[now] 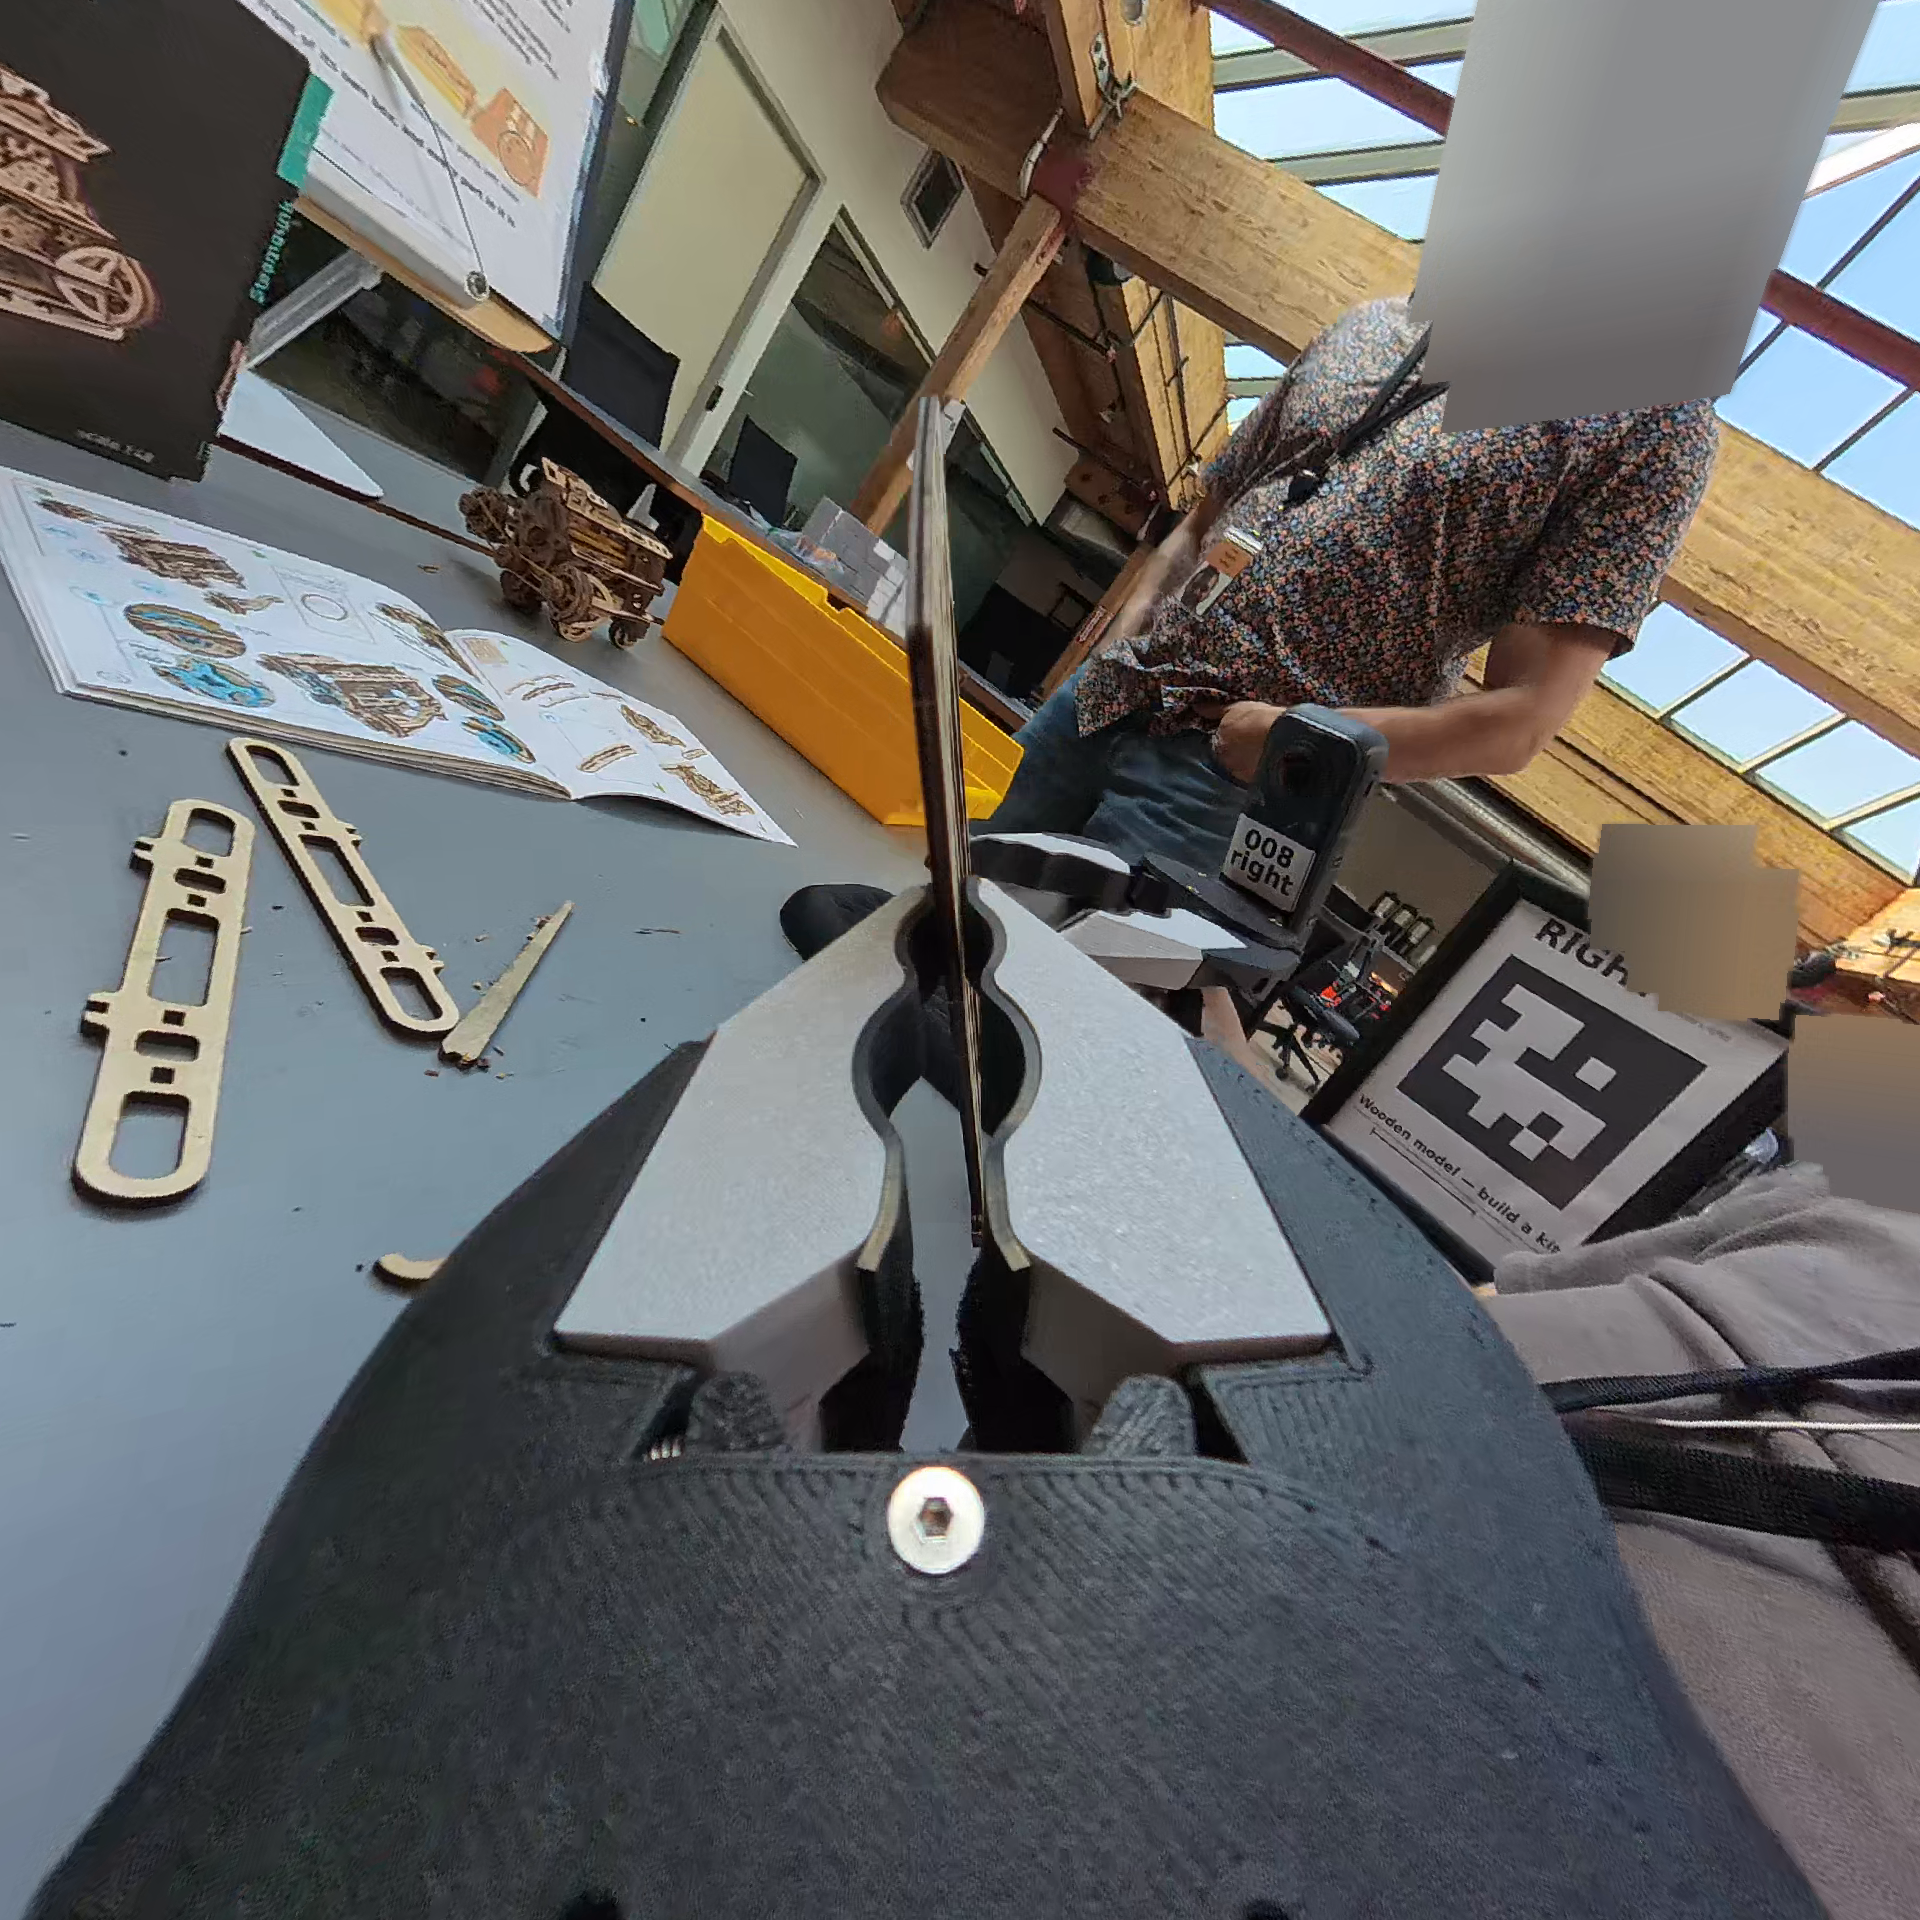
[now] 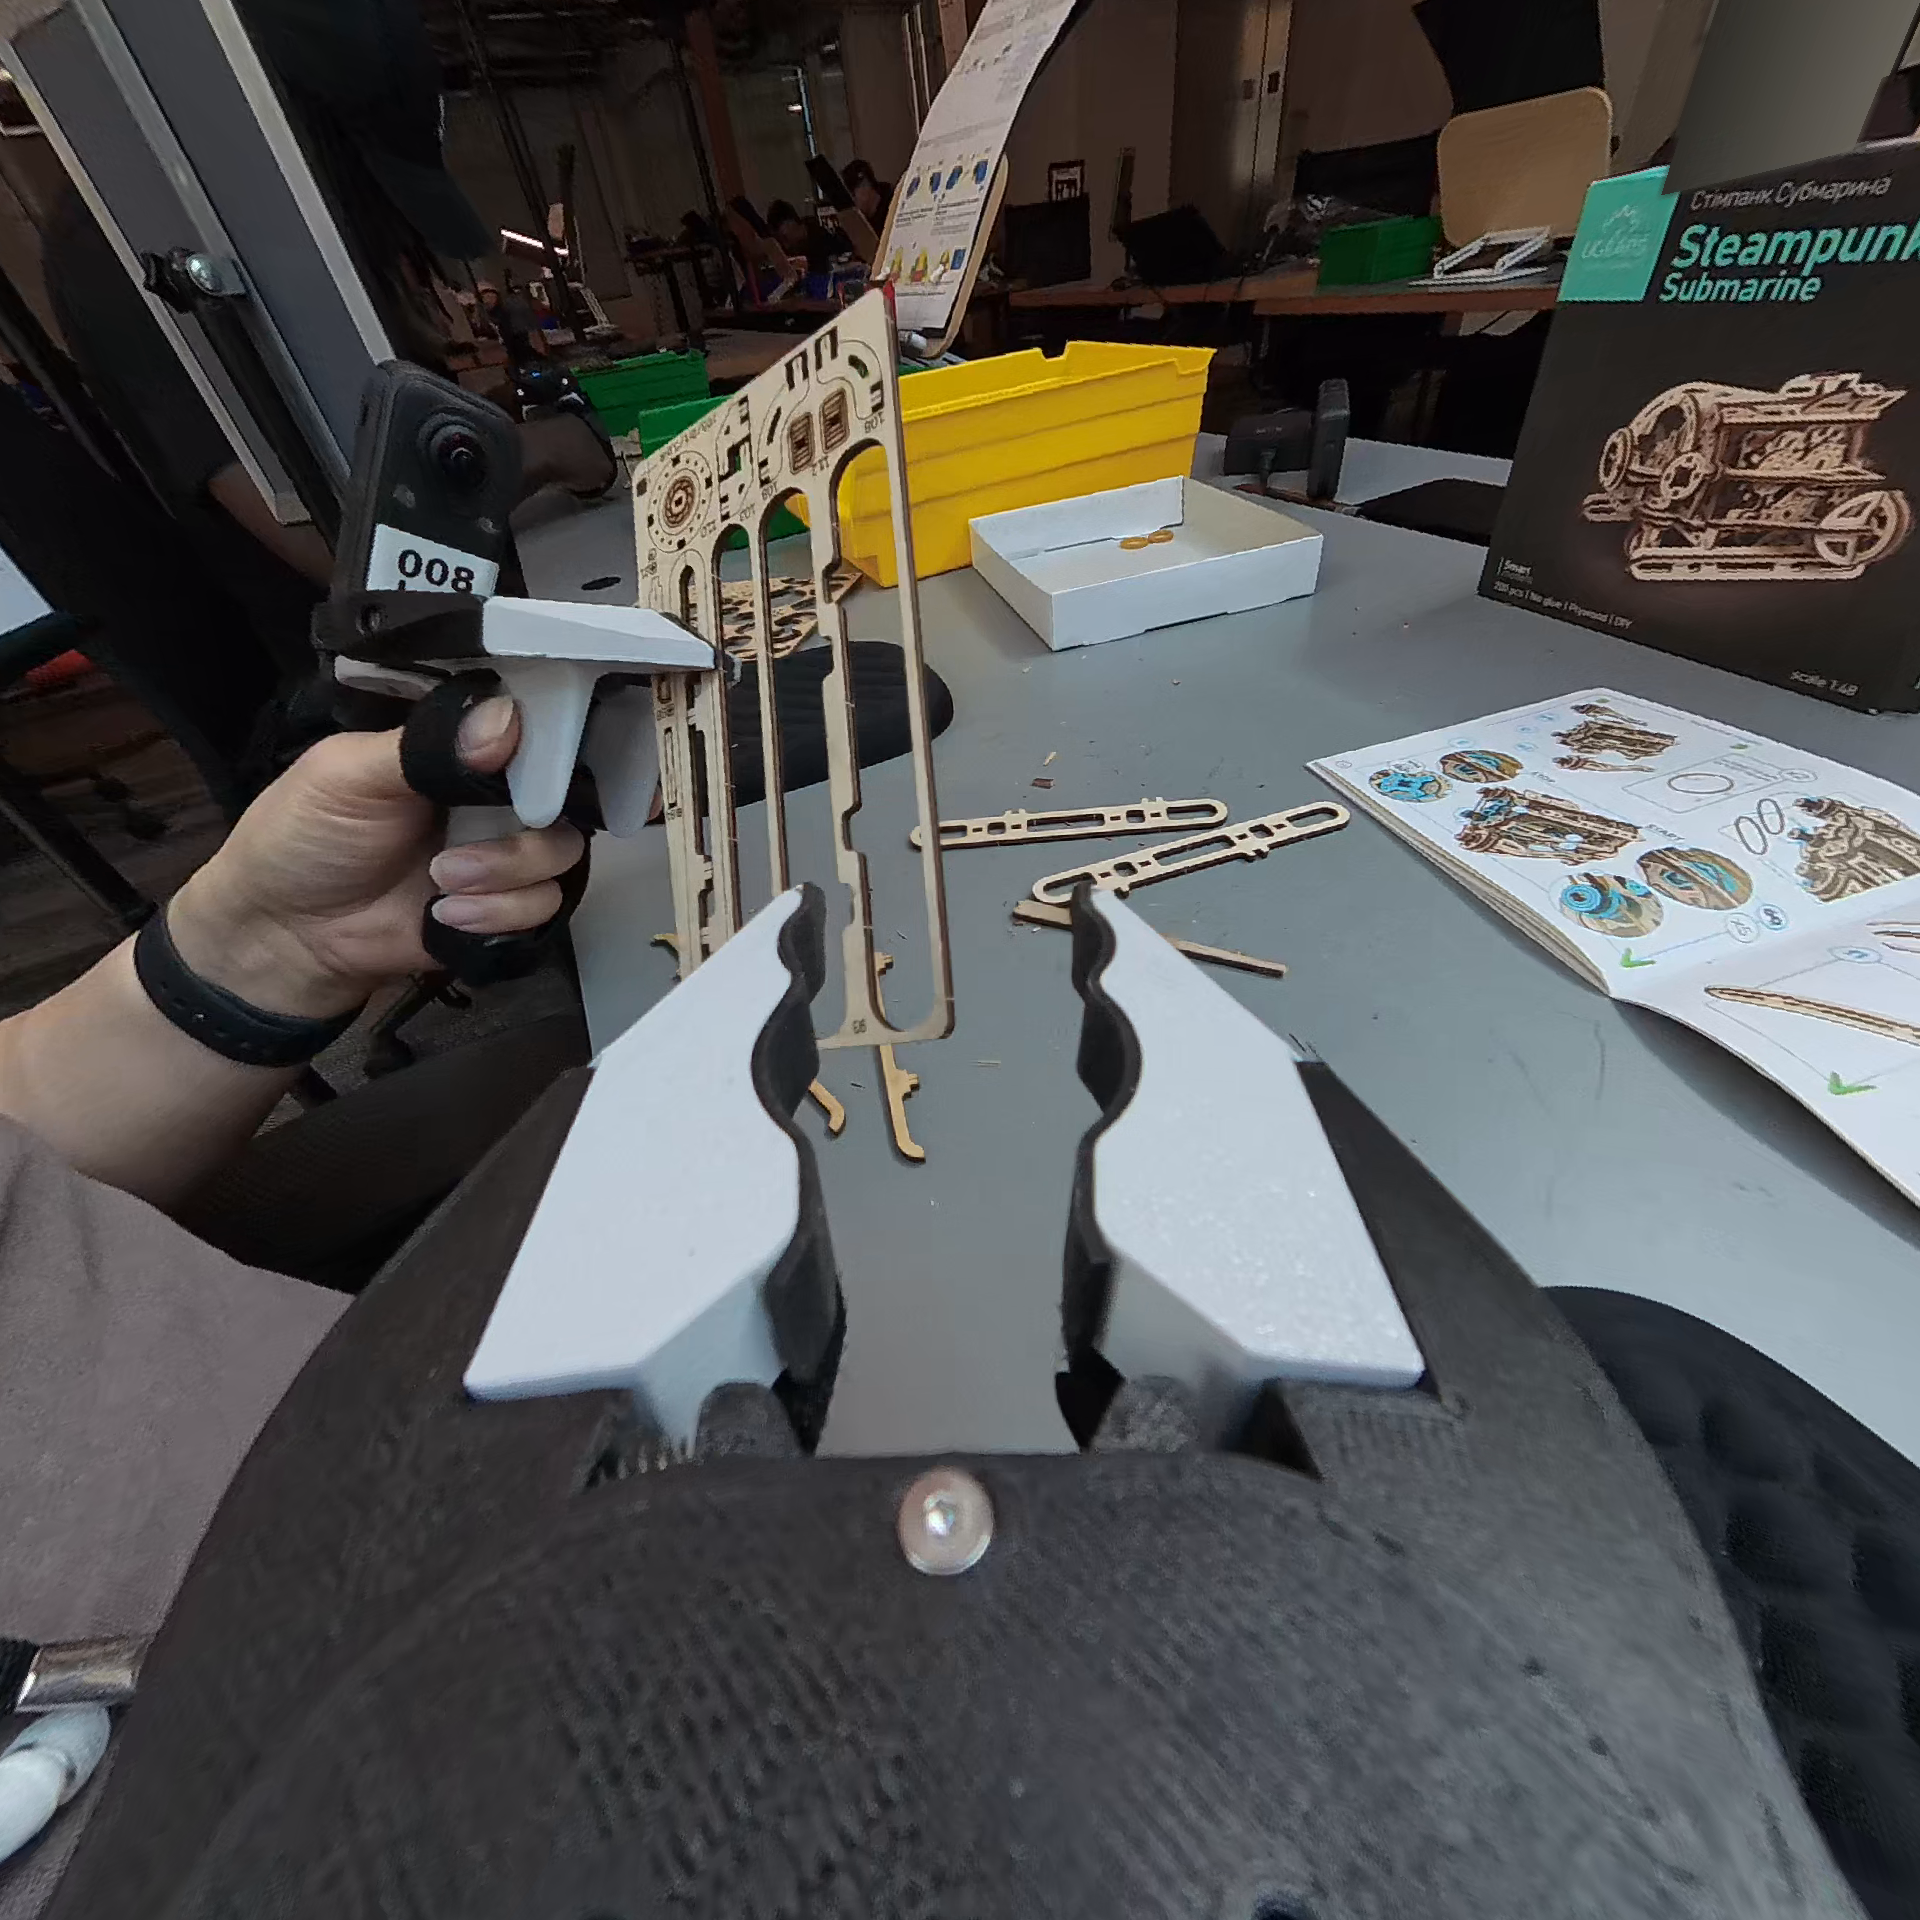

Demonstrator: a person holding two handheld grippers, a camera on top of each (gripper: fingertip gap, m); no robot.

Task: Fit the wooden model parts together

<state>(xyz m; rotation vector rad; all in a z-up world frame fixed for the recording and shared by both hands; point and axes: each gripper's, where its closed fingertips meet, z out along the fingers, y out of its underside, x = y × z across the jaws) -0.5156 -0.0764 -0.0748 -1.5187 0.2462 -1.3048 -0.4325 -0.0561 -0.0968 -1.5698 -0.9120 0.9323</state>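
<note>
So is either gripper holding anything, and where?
The left gripper pinches the wooden sheet upright by one side edge. The right gripper is open and empty.

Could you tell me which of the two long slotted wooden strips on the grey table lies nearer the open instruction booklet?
The slanted slotted wooden strip, whose far end points toward the open instruction booklet; the other slotted strip lies beyond it, farther left.

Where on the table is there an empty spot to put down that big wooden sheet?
Bare grey table lies between the right gripper and the open booklet. More lies between the white tray and the booklet. Around the two slotted strips it is crowded with loose bits.
</note>
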